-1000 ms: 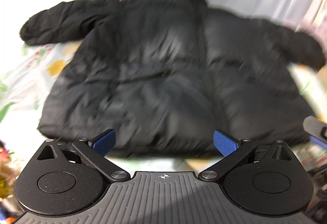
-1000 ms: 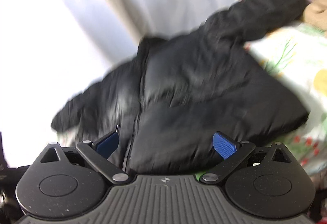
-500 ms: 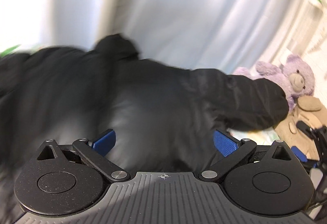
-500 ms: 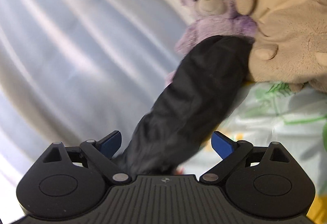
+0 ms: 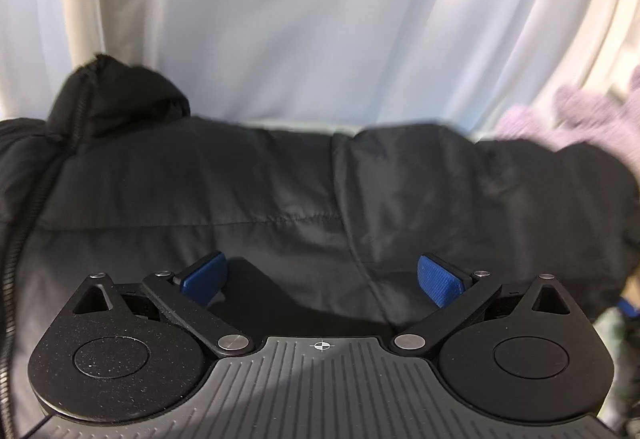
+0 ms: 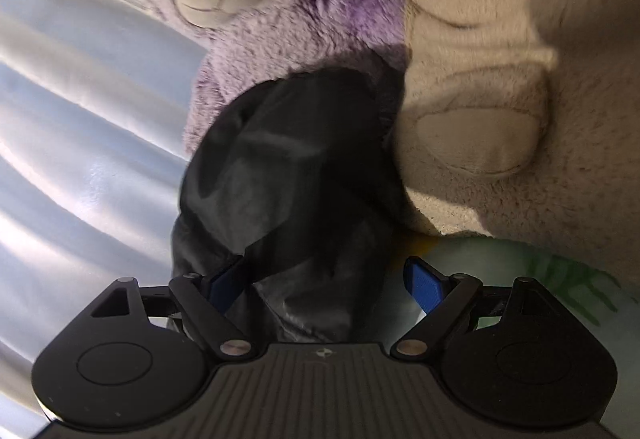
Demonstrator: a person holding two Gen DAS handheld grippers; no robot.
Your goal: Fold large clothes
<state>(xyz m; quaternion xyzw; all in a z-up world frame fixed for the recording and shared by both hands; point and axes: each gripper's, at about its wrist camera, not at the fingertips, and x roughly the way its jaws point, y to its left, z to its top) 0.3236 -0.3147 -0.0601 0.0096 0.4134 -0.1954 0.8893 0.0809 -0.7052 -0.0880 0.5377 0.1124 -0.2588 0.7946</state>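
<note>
Both tongs, wide-jawed a second ago over the spread black puffer jacket (image 5: 280, 199) on the bed, have closed in: right tongs (image 6: 326, 285) now straddle its sleeve cuff (image 6: 296, 159) ungripped beside the purple teddy bear (image 6: 248, 19), left tongs (image 5: 320, 277) gape over the shoulder, readying the sleeve fold.

Left gripper (image 5: 322, 279) has its jaws spread wide; right gripper (image 6: 328, 285) likewise has its jaws wide apart.
</note>
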